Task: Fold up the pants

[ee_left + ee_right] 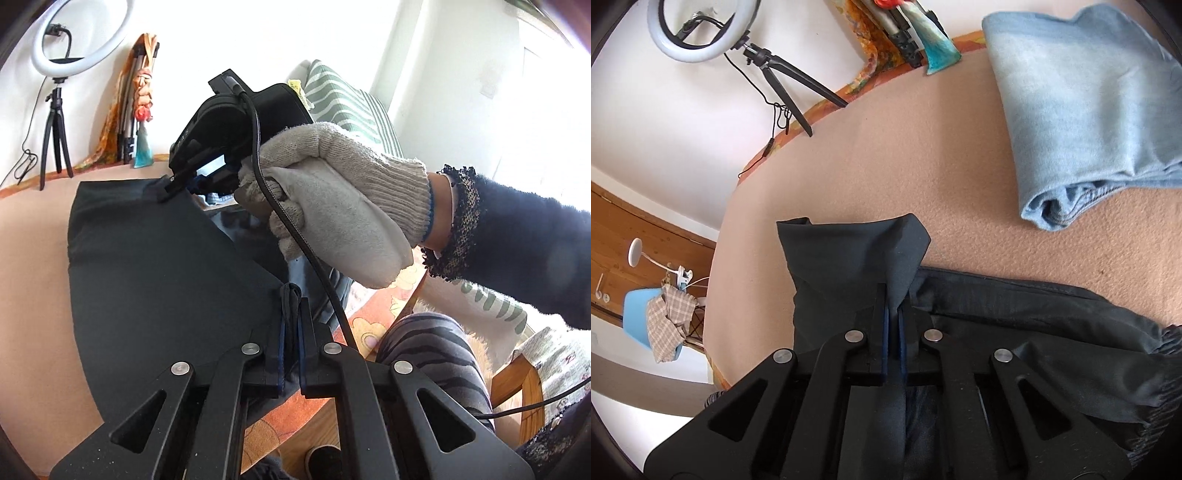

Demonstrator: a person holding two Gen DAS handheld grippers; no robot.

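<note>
Dark pants [155, 258] lie on a peach-covered table [33, 266]. In the left wrist view my left gripper [291, 295] is shut on a bunched edge of the fabric near the table's front. Farther back, a gloved hand [332, 192] holds my right gripper [168, 190], which pinches another edge of the same pants. In the right wrist view the right gripper [894, 295] is shut on a raised fold of the dark pants [857, 258], and the elastic waistband [1156, 362] lies to the right.
Folded light blue jeans [1082, 110] lie at the table's far right. A ring light on a tripod [701, 33] stands at the back edge beside a colourful cloth bundle [142, 107]. A striped cushion [343, 99] and a wooden chair [517, 384] are to the right.
</note>
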